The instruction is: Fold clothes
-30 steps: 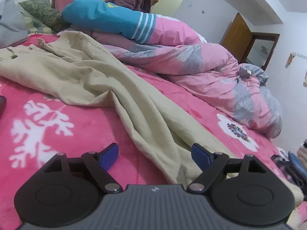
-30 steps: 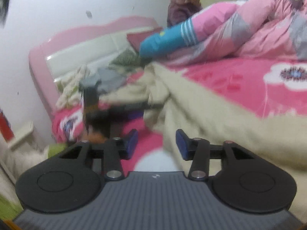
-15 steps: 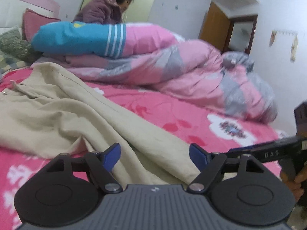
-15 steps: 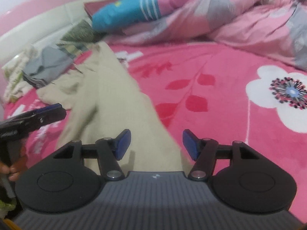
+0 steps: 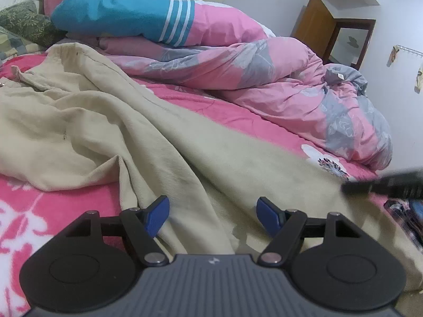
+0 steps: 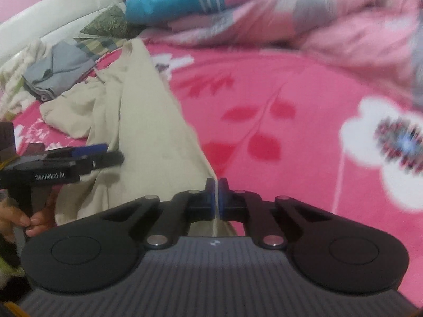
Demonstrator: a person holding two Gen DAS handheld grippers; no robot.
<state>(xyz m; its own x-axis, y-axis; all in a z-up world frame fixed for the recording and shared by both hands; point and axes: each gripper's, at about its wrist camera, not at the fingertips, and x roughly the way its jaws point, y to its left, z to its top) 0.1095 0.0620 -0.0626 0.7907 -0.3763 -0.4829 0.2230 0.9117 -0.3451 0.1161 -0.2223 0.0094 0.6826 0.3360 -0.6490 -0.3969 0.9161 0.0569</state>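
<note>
Right gripper (image 6: pixel 216 196) jaws now clenched on beige cotton trousers (image 6: pixel 148 121) edge, earlier apart, left gripper (image 5: pixel 212 215) jaws released over trousers, slightly narrower than before

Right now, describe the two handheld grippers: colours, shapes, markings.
Both match. The left gripper and the right gripper each have a ribbed grey body bearing a small white logo, two round black lobes, black link arms on silver pivot pins, and blue finger pads. Seen side-on, the left one shows a black pistol handle and white "GenRobot.AI" lettering. No cables or sleeves are visible.

Black tongs (image 5: pixel 212 215), blue pads (image 5: pixel 158 215), grey ribbed body w/ silver screws
</note>
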